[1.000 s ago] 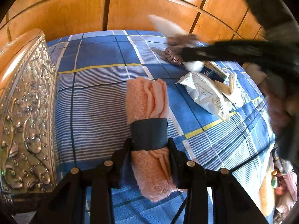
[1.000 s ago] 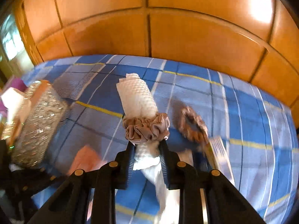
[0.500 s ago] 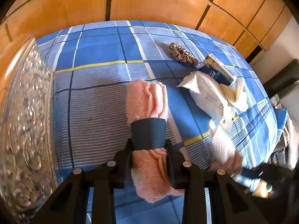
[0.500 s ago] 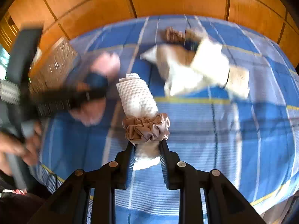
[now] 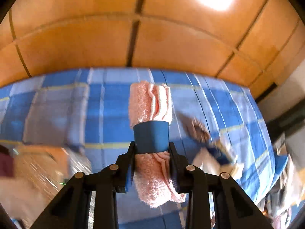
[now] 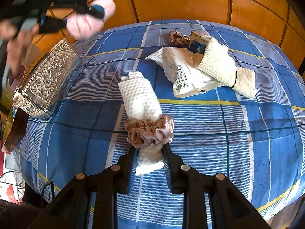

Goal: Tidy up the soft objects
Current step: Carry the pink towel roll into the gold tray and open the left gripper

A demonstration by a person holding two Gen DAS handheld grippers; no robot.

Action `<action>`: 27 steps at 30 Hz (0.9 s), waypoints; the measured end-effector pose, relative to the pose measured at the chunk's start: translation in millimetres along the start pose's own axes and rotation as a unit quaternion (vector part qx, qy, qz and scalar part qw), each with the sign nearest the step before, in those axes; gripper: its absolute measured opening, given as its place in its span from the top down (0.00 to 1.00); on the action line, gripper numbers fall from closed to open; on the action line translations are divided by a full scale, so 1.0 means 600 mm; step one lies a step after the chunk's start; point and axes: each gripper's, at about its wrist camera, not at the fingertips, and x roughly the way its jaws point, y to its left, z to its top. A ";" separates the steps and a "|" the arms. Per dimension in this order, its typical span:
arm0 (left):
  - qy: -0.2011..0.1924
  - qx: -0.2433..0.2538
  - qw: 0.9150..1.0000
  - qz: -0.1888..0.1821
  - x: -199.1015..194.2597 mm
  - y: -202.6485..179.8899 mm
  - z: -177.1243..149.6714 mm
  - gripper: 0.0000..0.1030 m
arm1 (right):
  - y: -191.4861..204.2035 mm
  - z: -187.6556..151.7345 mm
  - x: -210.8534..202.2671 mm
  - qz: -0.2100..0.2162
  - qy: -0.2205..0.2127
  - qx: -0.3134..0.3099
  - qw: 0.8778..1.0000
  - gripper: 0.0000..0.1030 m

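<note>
I've got my left gripper (image 5: 151, 152) clamped on a rolled pink towel (image 5: 150, 105) bound with a blue band (image 5: 151, 136), the jaws pinching the roll just below that band, and the whole thing is held up in the air over the blue plaid bedspread (image 5: 106, 118); the view here is smeared with motion blur, so the shapes low on the right are hard to name. My right gripper (image 6: 149, 152) is gripping a rolled white waffle-weave cloth (image 6: 139, 99) cinched by a beige satin scrunchie (image 6: 150, 131), fingers closed on the end of the roll just under the scrunchie, above the bedspread (image 6: 247, 133). From the right wrist camera I can see the left gripper (image 6: 95, 12) up at top left, blurred, with the pink towel (image 6: 83, 22) in its jaws above an ornate silver box (image 6: 43, 80) that sits at the bed's left edge. Further back on the bed lies a white printed packet (image 6: 183, 68), a cream knitted roll (image 6: 219, 64) resting across it, a small blue carton (image 6: 198, 42) and a second brown scrunchie (image 6: 177, 38) just beside the carton, all against the wooden wall panels (image 6: 181, 2).
</note>
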 end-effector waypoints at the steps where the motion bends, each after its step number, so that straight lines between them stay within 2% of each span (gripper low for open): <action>1: -0.011 -0.009 1.000 0.007 -0.013 0.016 0.020 0.69 | 0.002 -0.003 0.003 -0.002 0.000 -0.003 1.000 0.76; 8: -0.068 -0.064 0.993 0.073 -0.115 0.173 0.094 0.69 | 0.017 -0.016 0.001 -0.018 -0.002 -0.017 1.000 0.75; 13: -0.093 -0.102 0.981 0.133 -0.192 0.319 0.088 0.69 | 0.022 -0.015 0.005 -0.028 -0.002 -0.018 0.999 0.75; 18: -0.109 -0.143 0.971 0.160 -0.255 0.446 0.015 0.69 | 0.026 -0.016 0.003 -0.039 -0.004 -0.026 0.999 0.75; 22: -0.112 -0.190 0.963 0.157 -0.290 0.527 -0.088 0.69 | 0.031 -0.016 0.006 -0.048 -0.005 -0.033 0.998 0.75; 27: -0.125 -0.227 0.955 0.145 -0.321 0.565 -0.217 0.69 | 0.032 -0.015 0.007 -0.055 -0.006 -0.035 0.998 0.75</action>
